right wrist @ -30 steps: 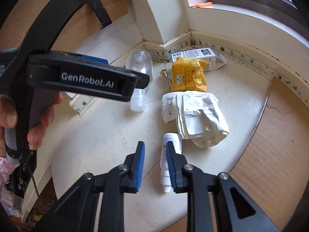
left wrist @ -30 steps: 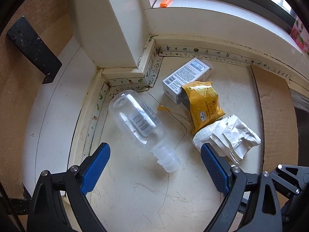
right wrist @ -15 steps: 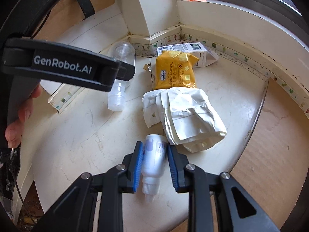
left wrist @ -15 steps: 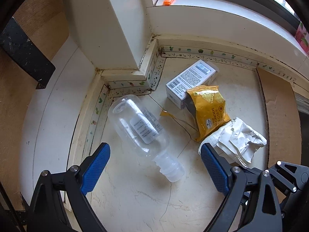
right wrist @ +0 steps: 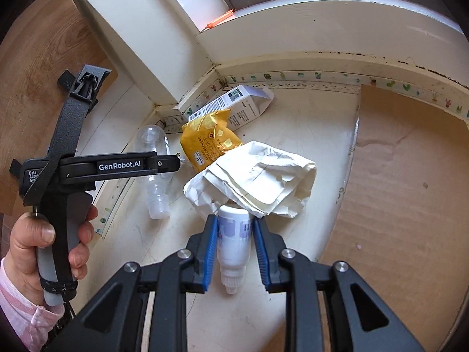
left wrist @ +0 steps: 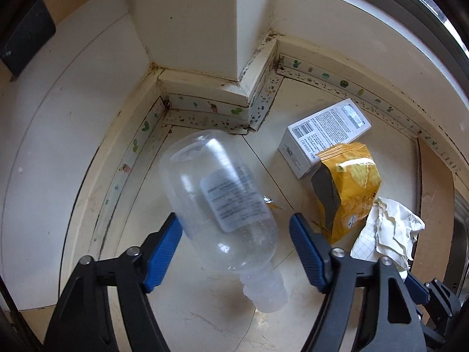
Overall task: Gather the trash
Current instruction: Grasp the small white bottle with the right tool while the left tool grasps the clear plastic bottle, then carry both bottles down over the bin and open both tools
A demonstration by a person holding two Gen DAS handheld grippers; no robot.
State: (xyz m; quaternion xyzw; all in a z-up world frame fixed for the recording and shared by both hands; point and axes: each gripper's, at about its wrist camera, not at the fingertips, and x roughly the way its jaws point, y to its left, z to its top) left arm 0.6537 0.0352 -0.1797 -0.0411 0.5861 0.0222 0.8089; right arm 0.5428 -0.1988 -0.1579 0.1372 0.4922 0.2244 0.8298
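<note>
Bright, even daylight enters from the window at the top of both frames — shadows stay soft. Fisheye bending curves the edges, with dark vignetted corners; a faint sheen marks the cream marbled surface (left wrist: 205, 316).

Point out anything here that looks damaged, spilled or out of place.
Litter lies on the white counter: a clear bottle on its side without a cap, a torn-open yellow cracker packet leaning on a white carton with open flaps, and crumpled paper. The wall trim is dirt-speckled. Nothing looks spilled.

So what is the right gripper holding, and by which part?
The small white plastic dropper bottle, clamped across its labelled body, nozzle toward the camera.
</note>
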